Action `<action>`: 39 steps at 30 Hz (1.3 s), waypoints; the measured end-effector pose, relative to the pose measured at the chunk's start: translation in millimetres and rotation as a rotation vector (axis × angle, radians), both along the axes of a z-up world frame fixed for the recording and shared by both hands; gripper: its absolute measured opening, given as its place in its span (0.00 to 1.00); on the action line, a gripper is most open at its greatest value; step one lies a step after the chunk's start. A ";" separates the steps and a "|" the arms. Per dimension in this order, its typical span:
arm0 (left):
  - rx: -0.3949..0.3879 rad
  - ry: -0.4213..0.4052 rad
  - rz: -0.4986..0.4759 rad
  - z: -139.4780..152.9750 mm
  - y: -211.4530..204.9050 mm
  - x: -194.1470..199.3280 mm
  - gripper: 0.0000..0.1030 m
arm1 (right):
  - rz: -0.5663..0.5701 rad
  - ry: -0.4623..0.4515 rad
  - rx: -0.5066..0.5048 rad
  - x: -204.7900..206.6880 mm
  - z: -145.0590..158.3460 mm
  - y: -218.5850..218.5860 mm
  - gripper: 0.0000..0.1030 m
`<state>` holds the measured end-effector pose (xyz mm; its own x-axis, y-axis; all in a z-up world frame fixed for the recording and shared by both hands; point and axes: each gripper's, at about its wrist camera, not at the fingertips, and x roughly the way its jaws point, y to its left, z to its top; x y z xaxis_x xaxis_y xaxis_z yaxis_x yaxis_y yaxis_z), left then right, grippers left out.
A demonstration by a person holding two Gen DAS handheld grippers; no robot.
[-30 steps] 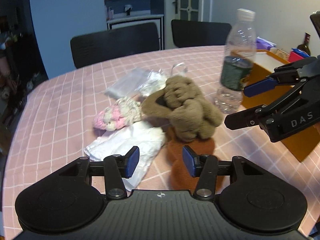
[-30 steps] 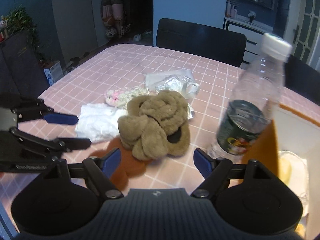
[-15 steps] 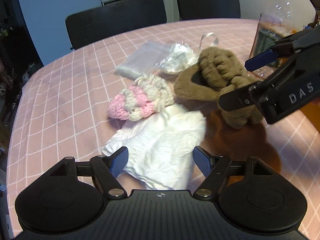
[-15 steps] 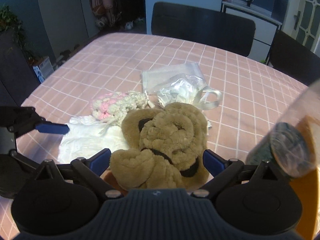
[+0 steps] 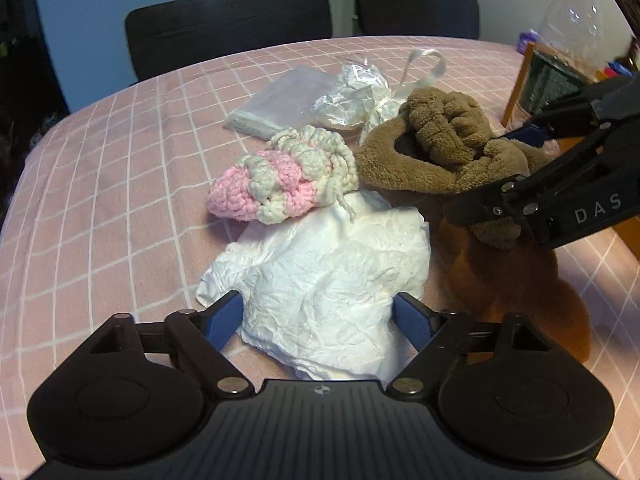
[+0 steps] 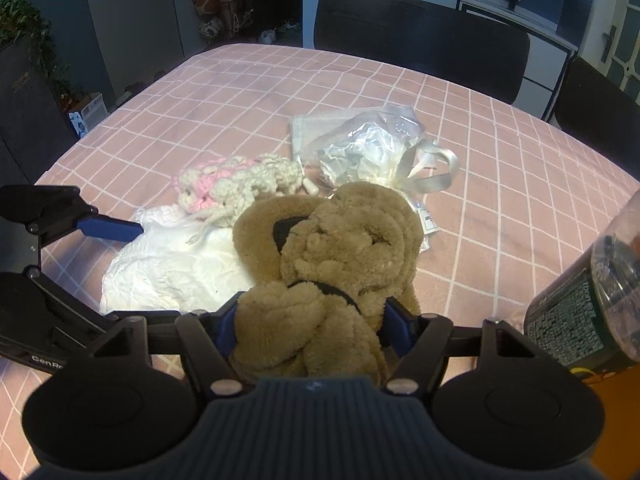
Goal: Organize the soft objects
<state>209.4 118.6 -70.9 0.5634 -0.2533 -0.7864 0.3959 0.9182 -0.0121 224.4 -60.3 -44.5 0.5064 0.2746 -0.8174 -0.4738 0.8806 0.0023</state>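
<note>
A white crumpled cloth [image 5: 332, 272] lies on the pink checked tablecloth [image 5: 120, 184], between the fingers of my left gripper [image 5: 318, 320]. Those jaws are opening and the pads stand just off the cloth. A pink-and-cream crochet piece [image 5: 280, 184] rests on the cloth's far edge. To its right sits a brown plush toy [image 6: 344, 248]. My right gripper [image 6: 312, 326] is closing on the plush's near end, with both blue pads against its sides. In the left wrist view, that gripper [image 5: 484, 172] straddles the plush [image 5: 432, 152] from the right.
Clear plastic bags with a white ribbon [image 5: 348, 96] lie behind the soft things. A plastic bottle [image 6: 588, 308] stands close on the right, against an orange box [image 5: 628, 232]. Two dark chairs [image 5: 228, 24] line the far table edge.
Both grippers have come forward and down onto the pile. The left jaws widened around the white cloth. The right jaws opened over the plush, then narrowed onto it.
</note>
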 end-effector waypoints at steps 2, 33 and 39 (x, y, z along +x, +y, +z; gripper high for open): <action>-0.005 -0.008 0.009 0.8 -2.9 -4.7 0.77 | 0.004 -0.010 -0.008 -2.2 4.4 0.5 0.64; -0.197 -0.231 -0.001 129.8 -73.2 -145.3 0.23 | 0.115 -0.126 0.083 -137.5 104.2 -105.2 0.64; -0.185 -0.273 -0.096 145.7 -115.7 -144.2 0.23 | 0.028 -0.188 0.094 -145.6 118.2 -152.4 0.64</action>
<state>65.3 2.9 74.8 0.7131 -0.4395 -0.5461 0.4921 0.8687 -0.0566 78.8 -212.7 73.7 0.6383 0.3615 -0.6796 -0.4982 0.8671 -0.0067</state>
